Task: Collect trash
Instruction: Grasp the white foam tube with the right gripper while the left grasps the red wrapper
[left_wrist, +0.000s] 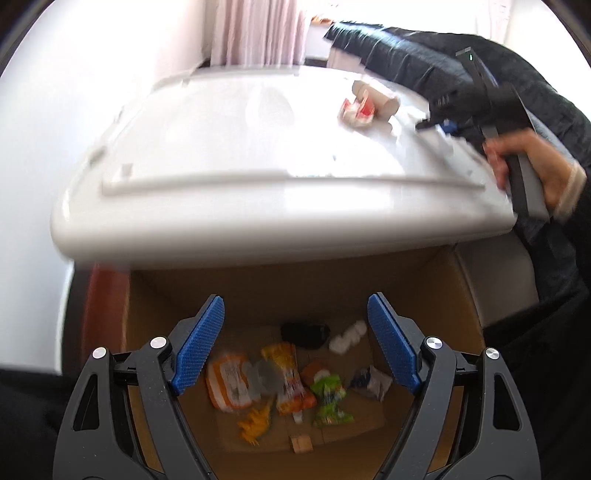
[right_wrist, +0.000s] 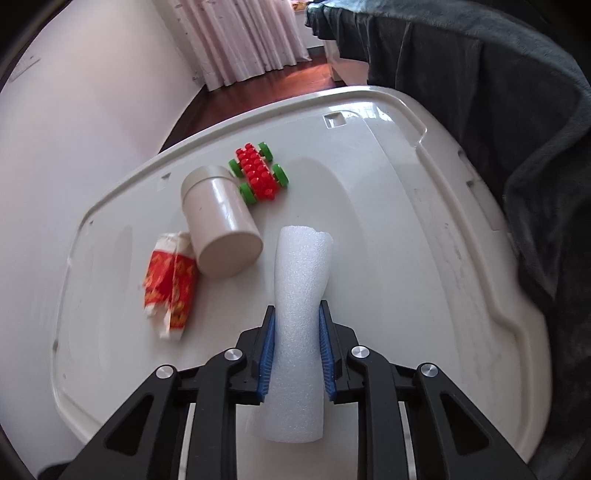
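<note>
foam roll seized on the bin lid

foam roll (right_wrist: 301, 317): white, soft, pinched to a waist where the right gripper (right_wrist: 297, 343) clamps it, lying on the white bin lid (right_wrist: 424, 258). step in hand: the pickup. next, judged: lift and carry to the cardboard box (left_wrist: 458, 288), over which the left gripper (left_wrist: 295, 343) hangs with jaws apart, empty.

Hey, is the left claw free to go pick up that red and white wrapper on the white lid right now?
Probably yes. The left claw is open and empty above the cardboard box, and the red and white wrapper lies uncovered beside the beige jar. The right claw, shut on the foam roll, works nearby.
</note>
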